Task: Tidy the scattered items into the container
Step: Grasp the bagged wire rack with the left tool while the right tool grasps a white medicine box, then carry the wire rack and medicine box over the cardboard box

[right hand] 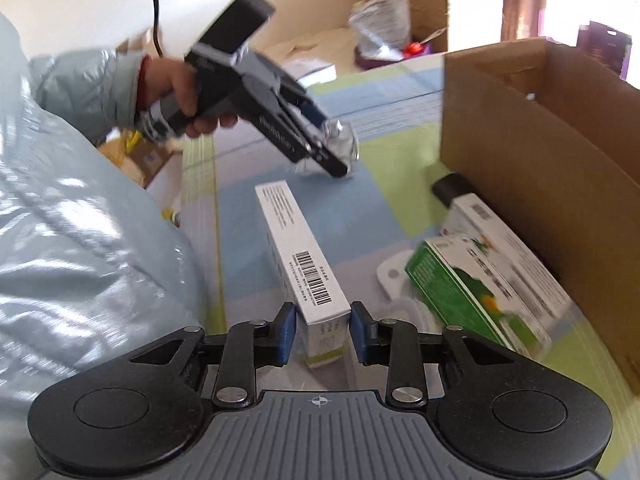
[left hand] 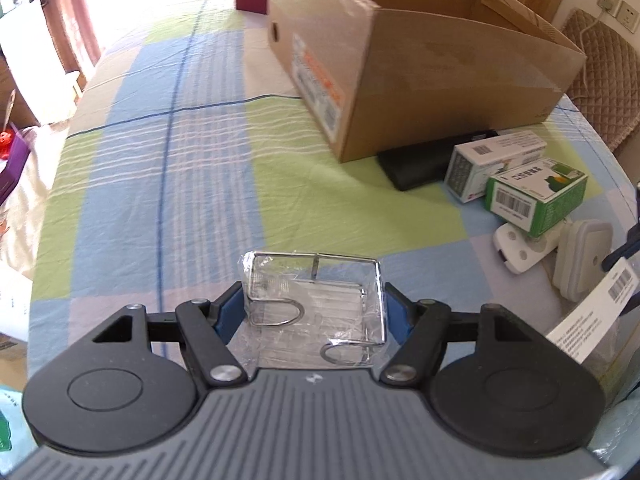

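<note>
Matt cardboard box (left hand: 440, 80), glossy wire rack (left hand: 316, 296)

A lived-in home room, clearly: the surface (left hand: 168, 152) wears a checked cloth in green, blue and lilac, a quilted chair (left hand: 600, 80) stands behind it, and wall sockets (left hand: 618, 8) sit beside that. Curtains (left hand: 76, 8) hang by a bright window, and cardboard boxes (right hand: 430, 4) and bags (right hand: 380, 20) pile up along the far wall.
</note>
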`<state>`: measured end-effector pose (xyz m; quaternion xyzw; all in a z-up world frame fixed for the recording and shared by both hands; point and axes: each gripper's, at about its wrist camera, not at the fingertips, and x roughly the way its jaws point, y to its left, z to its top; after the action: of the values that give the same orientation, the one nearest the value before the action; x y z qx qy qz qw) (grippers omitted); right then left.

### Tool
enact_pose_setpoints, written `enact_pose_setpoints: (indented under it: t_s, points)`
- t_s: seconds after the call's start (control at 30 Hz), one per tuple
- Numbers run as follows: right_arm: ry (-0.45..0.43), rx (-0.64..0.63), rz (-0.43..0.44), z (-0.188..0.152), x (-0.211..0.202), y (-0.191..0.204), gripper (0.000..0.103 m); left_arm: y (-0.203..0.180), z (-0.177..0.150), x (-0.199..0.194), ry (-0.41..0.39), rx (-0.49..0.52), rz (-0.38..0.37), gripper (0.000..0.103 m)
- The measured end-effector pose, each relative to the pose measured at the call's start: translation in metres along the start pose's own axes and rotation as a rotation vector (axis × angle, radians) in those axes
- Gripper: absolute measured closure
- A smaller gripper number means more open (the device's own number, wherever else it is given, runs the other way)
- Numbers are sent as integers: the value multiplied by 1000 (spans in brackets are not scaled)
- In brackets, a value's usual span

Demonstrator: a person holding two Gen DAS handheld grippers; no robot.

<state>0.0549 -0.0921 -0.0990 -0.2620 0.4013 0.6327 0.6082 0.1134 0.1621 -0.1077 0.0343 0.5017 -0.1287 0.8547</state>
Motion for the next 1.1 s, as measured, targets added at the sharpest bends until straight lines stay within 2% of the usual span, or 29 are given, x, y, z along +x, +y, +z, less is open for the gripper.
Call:
enact_pose_setpoints:
  t_s: [0.1, 0.17, 0.2, 0.33, 0.37, 0.43, 0.53, 0.67, 0.8, 0.97, 1.1]
  points:
    - [37, -47, 21, 12, 19, 1, 66, 8, -5, -4, -2, -18, 1, 36]
    - [51, -81, 23, 21, 30, 3, 52, 12, -8, -7, -4, -25, 2, 36]
    - [50, -104, 8, 25, 34, 6, 39, 15, -10, -9, -5, -27, 3, 36]
    - [54, -165, 25, 39, 51, 11, 37, 25, -16, -15, -9, -39, 4, 36]
    - [62, -182, 33, 41, 55, 13, 37, 27, -17, -16, -10, -43, 3, 36]
    - [87, -225, 34, 44, 65, 18, 75, 30, -19, -16, -12, -46, -2, 35]
    - [95, -234, -7, 48, 71, 20, 75, 31, -19, -14, -9, -36, -2, 29]
    - [40, -112, -61, 53, 54, 6, 75, 25, -17, -7, -13, 26, 26, 26]
    - [-25, 20, -133, 58, 30, -10, 75, 22, -10, -4, -15, 79, 35, 35]
    - [-120, 194, -221, 54, -7, -27, 76, 15, 1, -10, -16, 138, 14, 36]
    - [-191, 272, -269, 55, -37, -36, 76, 8, 22, -34, -77, 165, -34, 37]
